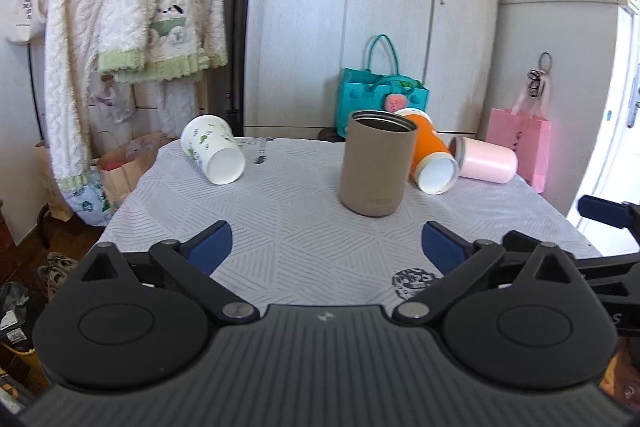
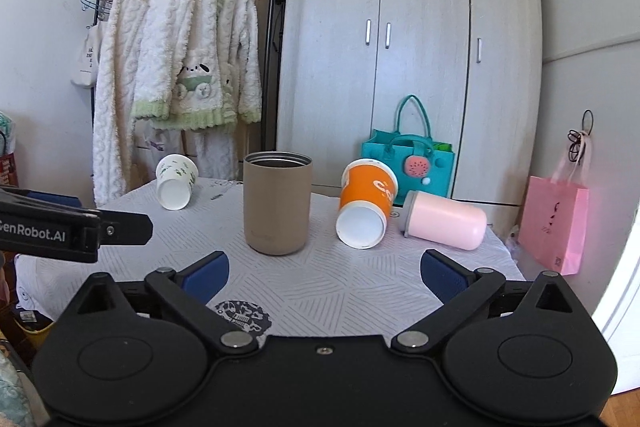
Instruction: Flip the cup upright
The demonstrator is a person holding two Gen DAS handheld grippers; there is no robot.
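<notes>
A tan cup [image 1: 377, 163] [image 2: 277, 202] stands upright, mouth up, in the middle of the table. An orange paper cup [image 1: 431, 155] [image 2: 366, 203] lies tipped beside it, white bottom toward me. A pink cup [image 1: 485, 160] [image 2: 445, 219] lies on its side at the right. A white cup with green print [image 1: 212, 154] [image 2: 176, 181] lies tipped at the back left. My left gripper [image 1: 326, 247] is open and empty, short of the tan cup. My right gripper [image 2: 325, 273] is open and empty, in front of the tan and orange cups.
The table [image 1: 288, 227] [image 2: 320, 279] has a white patterned cloth. Behind it stand a wardrobe [image 2: 408, 47], a teal bag [image 1: 382, 95] [image 2: 408, 163] and a pink paper bag [image 1: 520, 147] [image 2: 554, 227]. Robes hang on a rack [image 1: 132, 7] [image 2: 180, 67] at the left.
</notes>
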